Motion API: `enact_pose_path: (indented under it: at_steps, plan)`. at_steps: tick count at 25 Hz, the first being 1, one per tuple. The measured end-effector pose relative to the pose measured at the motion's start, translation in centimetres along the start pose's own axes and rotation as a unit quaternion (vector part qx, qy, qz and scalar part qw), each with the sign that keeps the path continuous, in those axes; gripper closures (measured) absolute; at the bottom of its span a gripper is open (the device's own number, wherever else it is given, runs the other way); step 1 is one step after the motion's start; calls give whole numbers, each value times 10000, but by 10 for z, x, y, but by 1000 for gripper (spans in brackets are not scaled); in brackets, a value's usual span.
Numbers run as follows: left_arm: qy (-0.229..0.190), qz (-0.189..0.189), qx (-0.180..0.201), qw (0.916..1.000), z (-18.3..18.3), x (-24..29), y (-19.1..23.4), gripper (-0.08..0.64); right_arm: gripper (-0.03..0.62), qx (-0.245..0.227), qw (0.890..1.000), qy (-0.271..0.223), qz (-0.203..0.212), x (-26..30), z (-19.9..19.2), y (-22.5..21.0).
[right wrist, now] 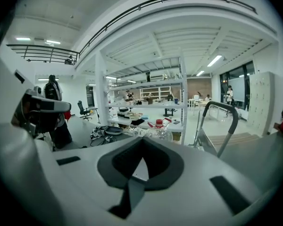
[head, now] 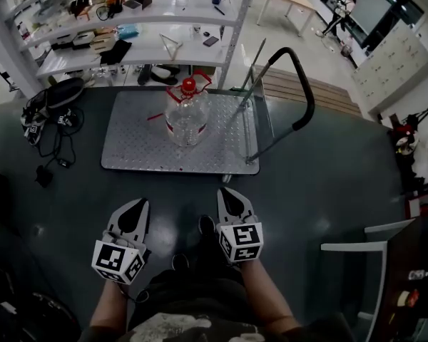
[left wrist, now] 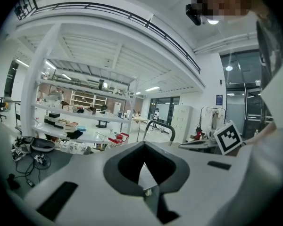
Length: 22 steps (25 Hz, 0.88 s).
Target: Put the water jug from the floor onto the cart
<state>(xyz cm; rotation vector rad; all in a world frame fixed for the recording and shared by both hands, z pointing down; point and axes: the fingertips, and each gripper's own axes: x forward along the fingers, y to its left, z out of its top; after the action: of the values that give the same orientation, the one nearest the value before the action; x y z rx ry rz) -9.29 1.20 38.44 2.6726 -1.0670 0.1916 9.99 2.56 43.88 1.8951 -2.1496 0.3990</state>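
Down low, side by side, left gripper and right gripper point ahead, jaws shut, empty, jug on cart.

— Is there any writing here that can be read?
— None. The left hand-held gripper and the right hand-held gripper bear black-and-white square markers, patterns without letters.
— And the water jug?
— It stands on the cart, at twelve o'clock from the grippers, with a red band round it. Any print there is too small to tell.
— Any signs?
— In the left gripper view, a small blue sign hangs on the far wall at three o'clock. Its text cannot be made out.
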Motion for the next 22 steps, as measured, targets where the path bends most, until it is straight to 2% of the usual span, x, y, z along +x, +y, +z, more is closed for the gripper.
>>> enact_pose_path:
  at_steps: [5, 12, 22]
  plan:
    - [121, -39, -271, 9996, -28, -35, 7, 555, 600, -56, 9997, 190, -165, -41, -20, 25]
    - [68, -89, -153, 9998, -26, -51, -2, 555, 600, -124, 9987, 302, -397, -74, -20, 20]
    - [12, 90, -106, 9999, -30, -70, -28, 555, 600, -332, 9992, 167, -111, -92, -19, 28]
